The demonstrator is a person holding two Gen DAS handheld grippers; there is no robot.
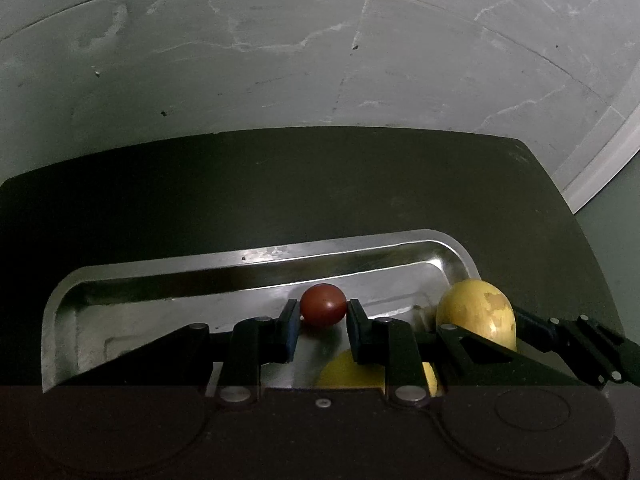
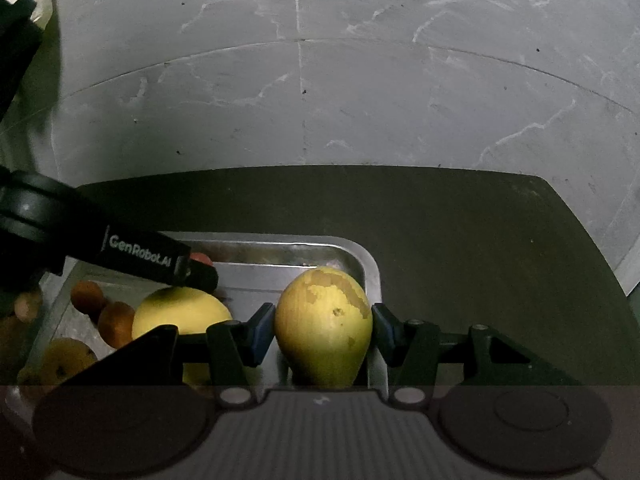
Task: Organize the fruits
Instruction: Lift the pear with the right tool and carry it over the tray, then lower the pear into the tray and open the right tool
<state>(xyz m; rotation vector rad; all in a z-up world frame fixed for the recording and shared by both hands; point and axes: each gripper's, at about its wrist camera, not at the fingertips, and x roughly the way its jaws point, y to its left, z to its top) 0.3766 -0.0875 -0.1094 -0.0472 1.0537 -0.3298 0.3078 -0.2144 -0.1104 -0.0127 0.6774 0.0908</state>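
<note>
My left gripper [image 1: 323, 314] is shut on a small red round fruit [image 1: 323, 304], pinched at the fingertips over the far side of a metal tray [image 1: 256, 260]. In the right wrist view that gripper [image 2: 198, 274] reaches in from the left, and the red fruit [image 2: 200, 258] peeks out behind its tip. My right gripper [image 2: 323, 326] is shut on a yellow pear-shaped fruit [image 2: 324, 320] with brown patches, at the tray's [image 2: 362, 256] right end. The same pear [image 1: 476, 312] shows at the right in the left wrist view.
The tray sits on a dark tabletop [image 2: 460, 232] above a grey tiled floor [image 2: 360, 100]. Inside lie a large yellow fruit [image 2: 180, 312], two small orange fruits [image 2: 86, 296] [image 2: 116, 322] and a yellowish fruit [image 2: 66, 360]. The table's far edge lies just beyond the tray.
</note>
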